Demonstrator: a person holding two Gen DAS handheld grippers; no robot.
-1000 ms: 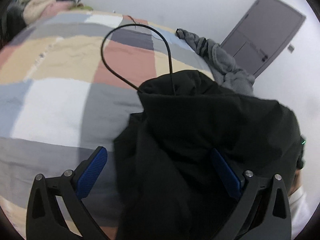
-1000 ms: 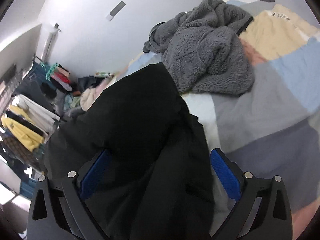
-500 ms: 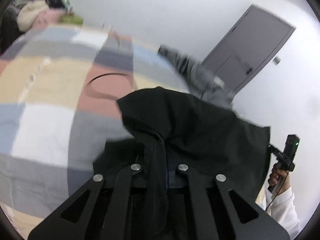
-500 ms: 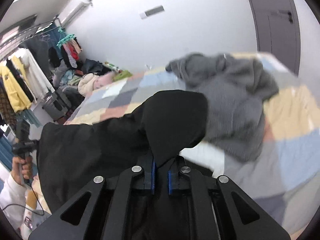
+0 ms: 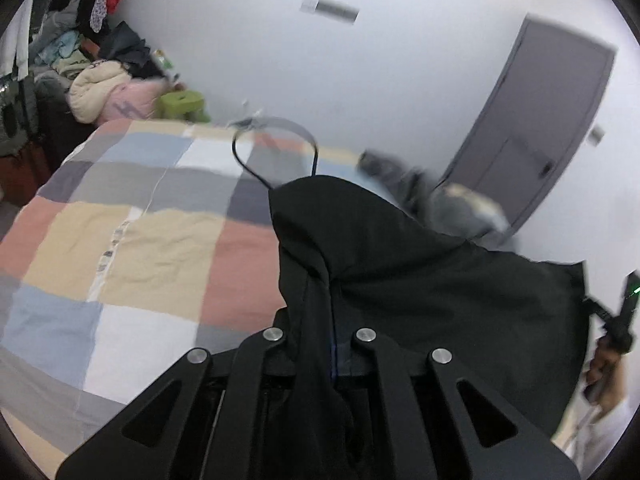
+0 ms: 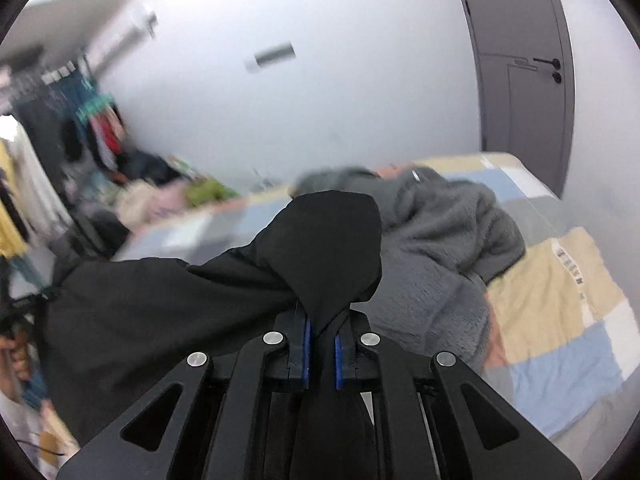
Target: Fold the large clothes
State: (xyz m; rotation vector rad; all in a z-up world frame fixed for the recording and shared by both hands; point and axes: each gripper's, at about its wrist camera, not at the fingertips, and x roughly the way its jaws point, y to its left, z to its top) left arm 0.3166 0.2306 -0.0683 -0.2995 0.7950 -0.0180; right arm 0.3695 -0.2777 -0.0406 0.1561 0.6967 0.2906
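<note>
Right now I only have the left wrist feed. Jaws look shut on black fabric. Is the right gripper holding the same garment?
Observer: Yes. The right gripper is shut on the black garment, with cloth pinched between its blue pads.
Operator: My view of the grey heap near the door is smeared. What is it?
Observer: A grey fleece garment, crumpled on the patchwork bedspread just behind the right gripper.
Operator: Is the black fabric touching that fleece?
Observer: I cannot tell. In the right wrist view the black fold overlaps the fleece, but contact is not visible.
</note>
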